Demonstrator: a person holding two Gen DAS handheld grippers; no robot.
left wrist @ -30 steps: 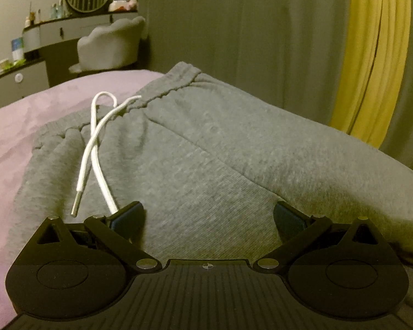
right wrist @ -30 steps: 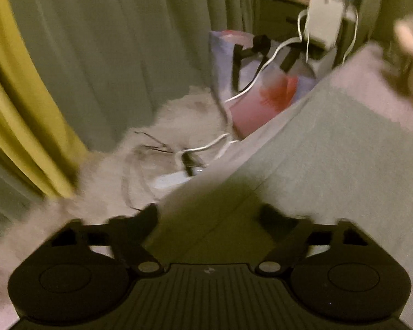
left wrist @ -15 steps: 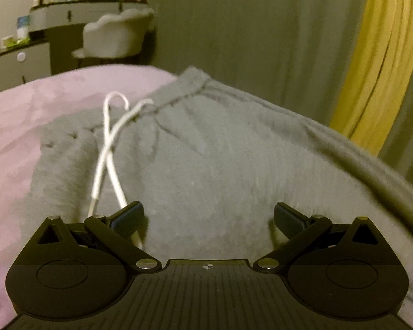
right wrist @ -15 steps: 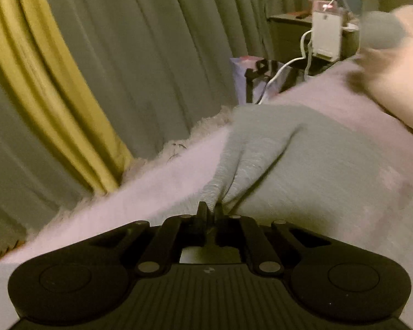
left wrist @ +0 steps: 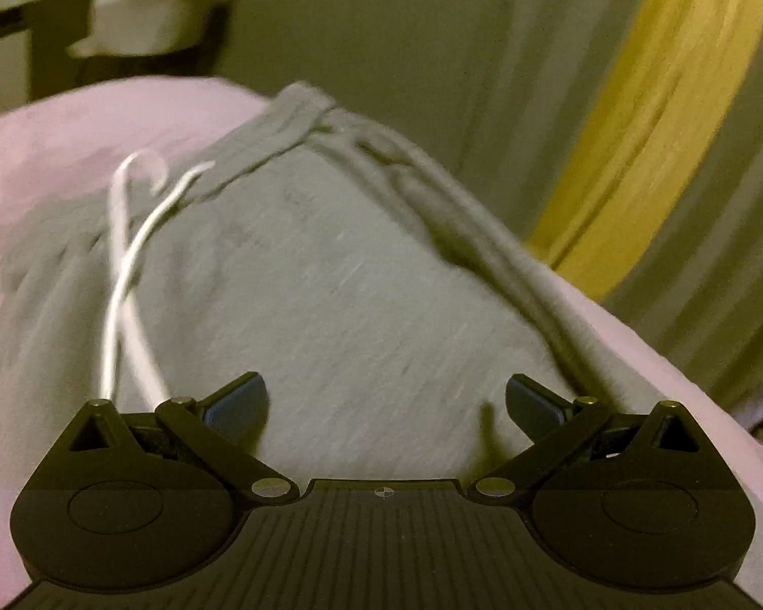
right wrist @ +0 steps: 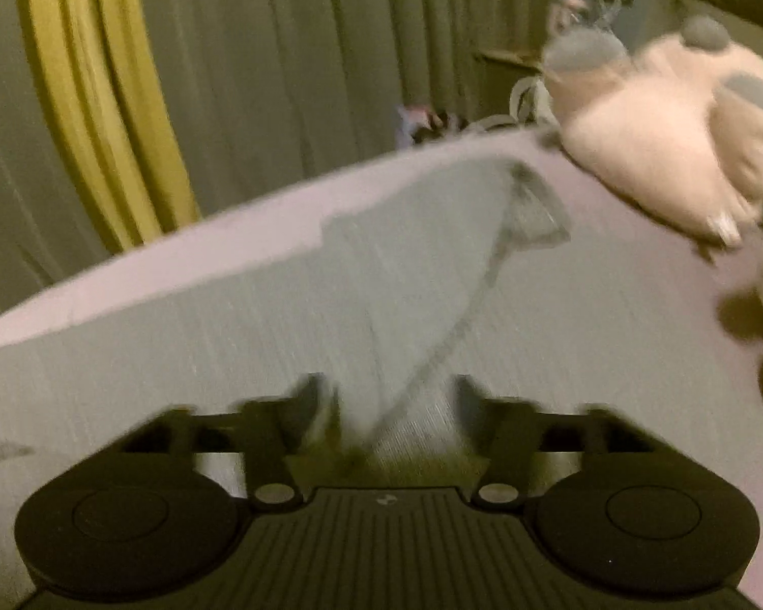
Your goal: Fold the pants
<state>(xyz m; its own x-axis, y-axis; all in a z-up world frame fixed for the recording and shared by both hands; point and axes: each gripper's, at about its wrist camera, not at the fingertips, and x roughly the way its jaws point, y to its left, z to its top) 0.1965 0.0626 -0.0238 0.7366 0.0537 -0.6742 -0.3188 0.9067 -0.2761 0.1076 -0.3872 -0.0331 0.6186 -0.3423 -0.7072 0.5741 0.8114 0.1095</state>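
Observation:
Grey sweatpants (left wrist: 341, 305) lie on the pink bed sheet (left wrist: 51, 152), waistband (left wrist: 300, 117) at the far end and a white drawstring (left wrist: 122, 264) trailing toward me on the left. My left gripper (left wrist: 386, 401) hovers open over the seat of the pants with nothing between its fingers. In the right wrist view a pant leg (right wrist: 229, 315) stretches to its cuff (right wrist: 534, 208). My right gripper (right wrist: 389, 399) is blurred and its jaws are opening, with a raised ridge of the leg fabric (right wrist: 412, 417) between them, the pads off it.
A pale pink plush toy (right wrist: 661, 142) lies on the bed beyond the cuff at the right. Grey curtains (right wrist: 290, 51) and a yellow curtain (left wrist: 651, 117) hang past the bed's far edge. A white chair (left wrist: 152, 5) stands at the back left.
My right gripper, shut on the pant leg half a second ago, has swung along the bed and its jaws have parted. The left gripper stayed open and rose a little.

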